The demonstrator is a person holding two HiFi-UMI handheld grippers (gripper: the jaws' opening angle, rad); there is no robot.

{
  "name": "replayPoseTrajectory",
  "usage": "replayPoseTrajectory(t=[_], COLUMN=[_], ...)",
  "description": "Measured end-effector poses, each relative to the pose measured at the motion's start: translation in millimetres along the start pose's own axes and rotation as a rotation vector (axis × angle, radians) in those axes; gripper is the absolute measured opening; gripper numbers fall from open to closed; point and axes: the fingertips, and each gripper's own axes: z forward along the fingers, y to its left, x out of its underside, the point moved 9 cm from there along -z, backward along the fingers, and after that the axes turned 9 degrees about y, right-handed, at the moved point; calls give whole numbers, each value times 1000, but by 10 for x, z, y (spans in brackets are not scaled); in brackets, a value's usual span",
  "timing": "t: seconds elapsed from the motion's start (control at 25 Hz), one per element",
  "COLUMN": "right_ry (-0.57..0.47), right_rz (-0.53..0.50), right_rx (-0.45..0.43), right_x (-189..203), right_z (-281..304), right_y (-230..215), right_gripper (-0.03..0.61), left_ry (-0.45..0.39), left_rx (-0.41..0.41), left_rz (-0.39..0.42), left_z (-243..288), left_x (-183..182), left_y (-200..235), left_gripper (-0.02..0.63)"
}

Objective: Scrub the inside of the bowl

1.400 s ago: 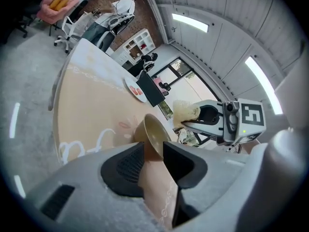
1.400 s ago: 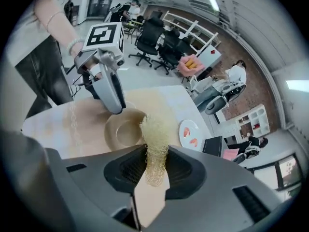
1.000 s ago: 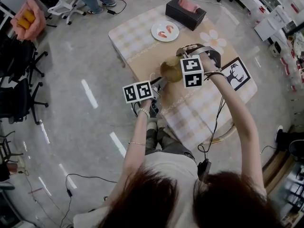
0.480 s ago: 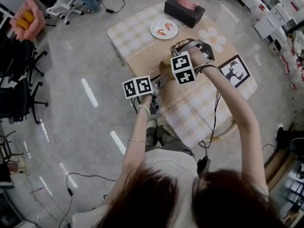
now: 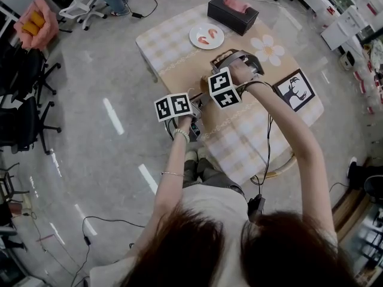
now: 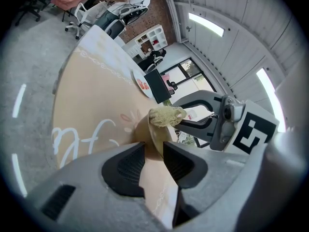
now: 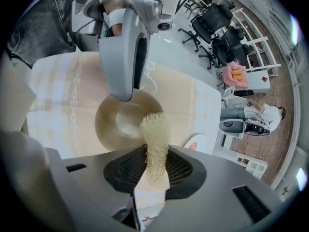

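one scrubber [image 7: 155, 132] juts lengthwise from right tongs [image 7: 154, 168] toward bowl [image 7: 113, 124] inside

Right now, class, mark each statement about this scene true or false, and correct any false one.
1. The left gripper grips the bowl by its rim. True.
2. The right gripper is empty. False: its jaws are shut on a scrubber.
3. A plate sits on the table. True.
4. The bowl is full of food. False: its inside looks bare in the right gripper view.
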Motion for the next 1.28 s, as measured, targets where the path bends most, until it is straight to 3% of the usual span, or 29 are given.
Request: replayPoseTrajectory(t=[1.28], right_ry=[83], right_rz=[25], right_rx=[-56], right_x=[177], right_z=[-91], right_y=[305], right_gripper=[95], left_ry=[2], left_rx=[5], left_rz=[-14], left_z=[-15], left_x=[25], left_y=[18], left_gripper=[120])
